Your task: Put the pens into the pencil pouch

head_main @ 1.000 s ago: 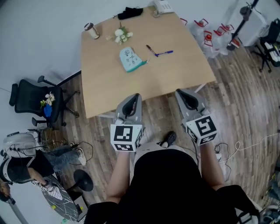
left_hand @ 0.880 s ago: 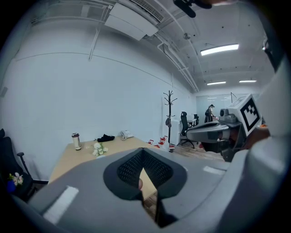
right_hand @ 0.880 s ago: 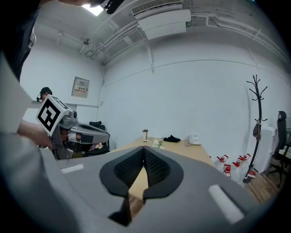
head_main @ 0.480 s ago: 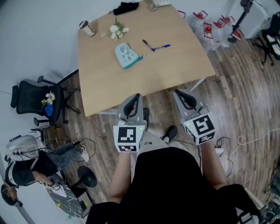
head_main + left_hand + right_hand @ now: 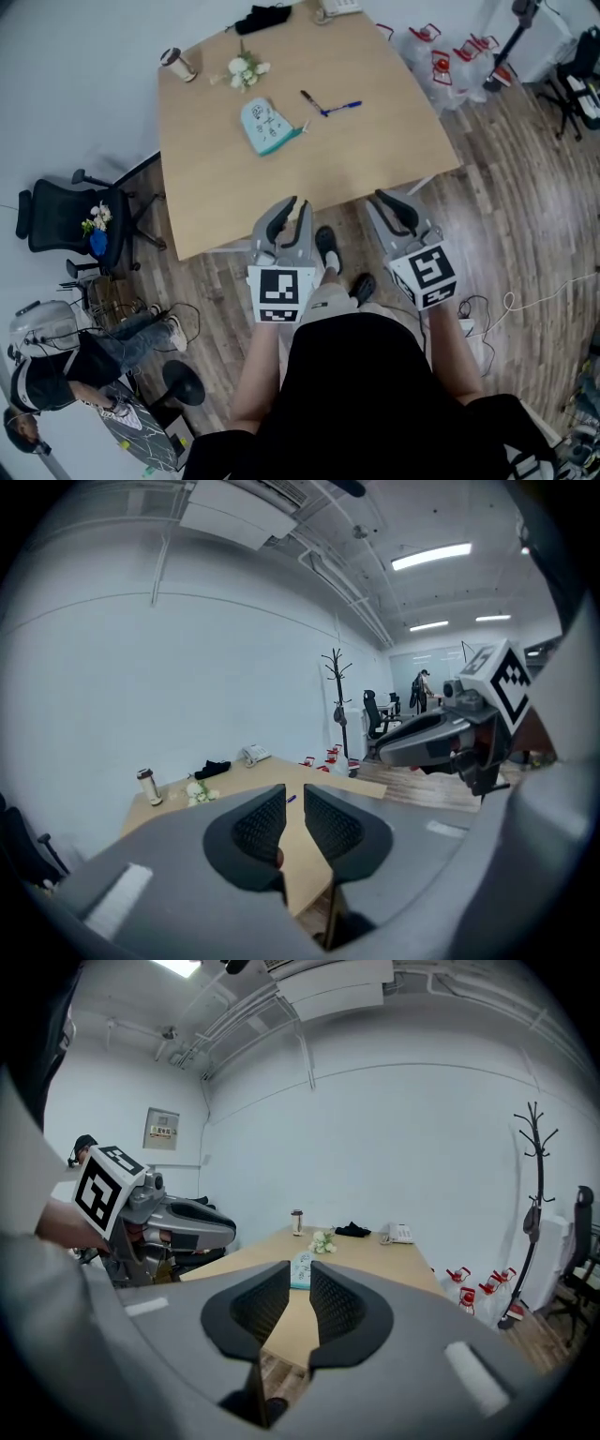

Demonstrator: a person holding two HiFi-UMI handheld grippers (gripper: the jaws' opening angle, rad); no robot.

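My left gripper (image 5: pixel 289 204) has just been opening. Its jaws stand a little apart, with nothing between them. My right gripper (image 5: pixel 389 199) shows a narrow gap, empty too. Both hang short of the table (image 5: pixel 394 141). The pens (image 5: pixel 330 104) lie together near the pencil pouch (image 5: pixel 264 127), far up the tabletop — too small to tell whether the pouch is open.

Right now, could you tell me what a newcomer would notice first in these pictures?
Two handheld claws with marker cubes dominate the foreground: the left claw, whose jaws have just been opening, empty, and the right claw. Beyond them, on the wooden table, lie a teal pencil pouch and, right of it in the head view, a dark pen and a blue pen, not yet inside.
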